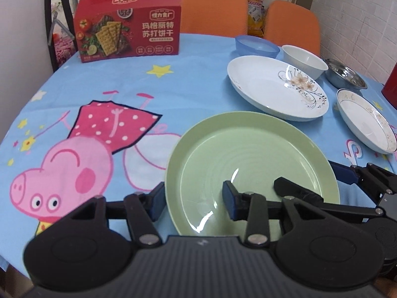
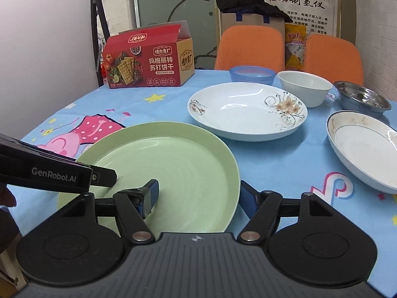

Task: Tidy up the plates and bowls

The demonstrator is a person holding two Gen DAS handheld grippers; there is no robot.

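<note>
Your left gripper (image 1: 193, 200) and right gripper (image 2: 199, 197) are both spread, each straddling an opposite side of the green plate's (image 2: 173, 164) rim at the table's near edge; the floral plate (image 2: 245, 110) lies directly beyond it.

Red object (image 1: 390, 87) cut off right

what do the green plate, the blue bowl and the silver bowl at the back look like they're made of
Green plate: likely glazed ceramic or melamine, glossy with sharp glare streaks.
Blue bowl: probably plastic, translucent with light showing through its wall.
Silver bowl: looks like stainless steel, grey and mirror-like with reflections inside.
</note>
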